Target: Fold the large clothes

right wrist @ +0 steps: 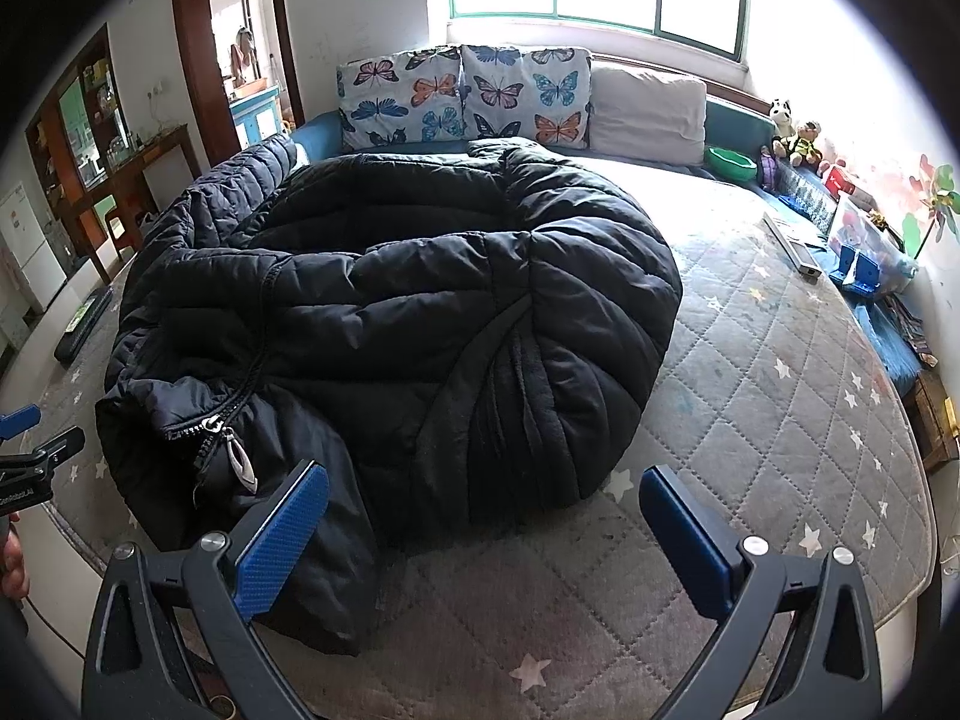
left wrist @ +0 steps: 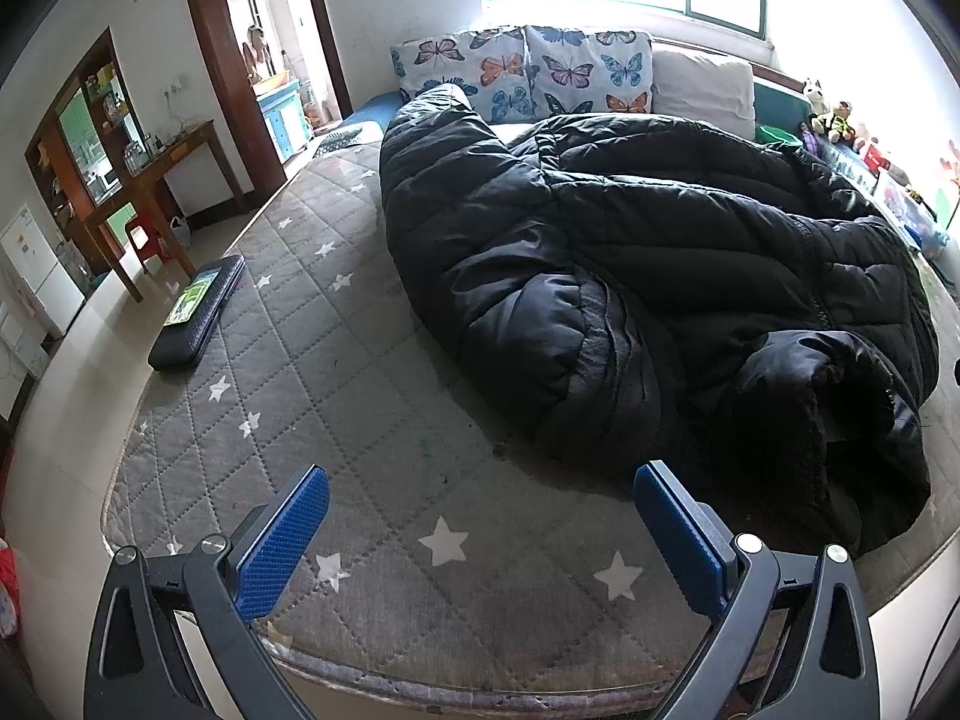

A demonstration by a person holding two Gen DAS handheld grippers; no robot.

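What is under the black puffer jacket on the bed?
The black puffer jacket lies directly on the grey star-quilted mattress. Anything beneath its bulk is covered and cannot be seen.

Bare grey star-quilted mattress (right wrist: 750, 360) lies open right of the bulky black quilted down coat (right wrist: 390, 312), whose mass blocks the middle.

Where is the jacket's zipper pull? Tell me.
In the right wrist view, the zipper pull hangs at the black jacket's near left corner, just beyond the right gripper's left finger.
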